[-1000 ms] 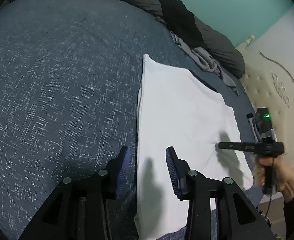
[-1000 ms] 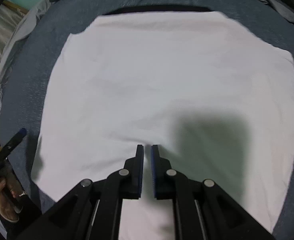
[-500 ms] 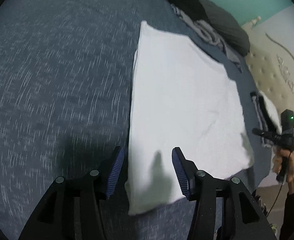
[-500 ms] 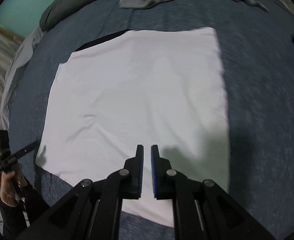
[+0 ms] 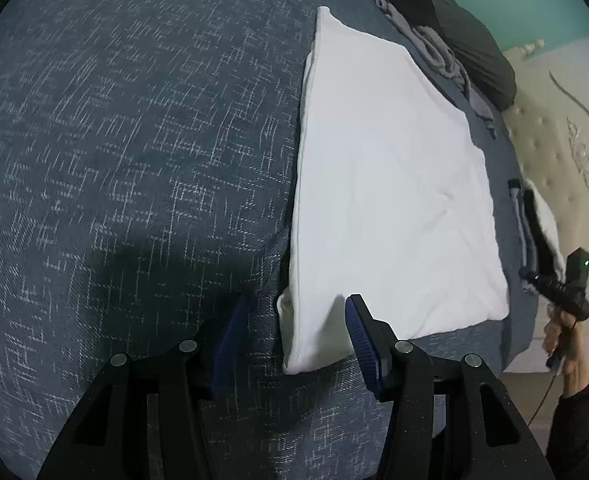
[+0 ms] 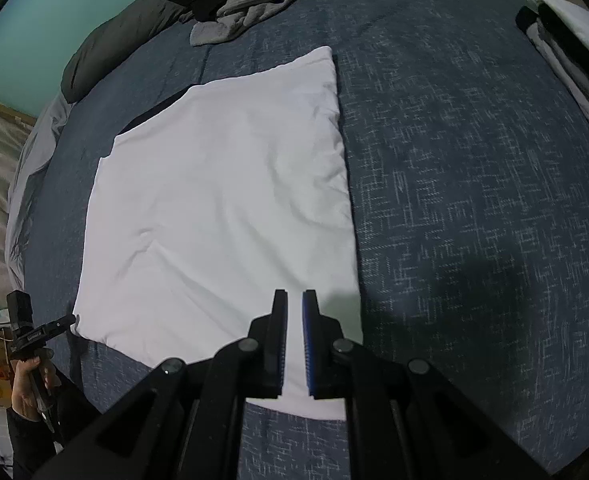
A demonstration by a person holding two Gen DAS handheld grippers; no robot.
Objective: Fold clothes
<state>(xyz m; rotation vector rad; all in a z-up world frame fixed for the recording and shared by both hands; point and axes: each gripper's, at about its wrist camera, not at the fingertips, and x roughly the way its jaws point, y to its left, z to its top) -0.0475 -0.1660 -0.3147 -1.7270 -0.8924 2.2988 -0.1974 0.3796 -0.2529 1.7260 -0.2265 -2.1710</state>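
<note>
The left tool (image 5: 294, 328) is hanging open over the white shirt's (image 5: 390, 184) corner; the right tool (image 6: 294, 344) is staying shut, empty.

1. Both views are dim indoor shots, and the white folded cloth (image 5: 390, 184) is the brightest patch, nearly washed out with few creases readable.
2. Light falls from above, throwing soft dark shadows onto the blue bedspread (image 5: 134, 140) just ahead of each gripper.
3. Fisheye bending curves the bed; black vignette fills the corners.
4. The bedspread's weave smears slightly at the right-wrist view's right side.
5. No glare shows.
</note>
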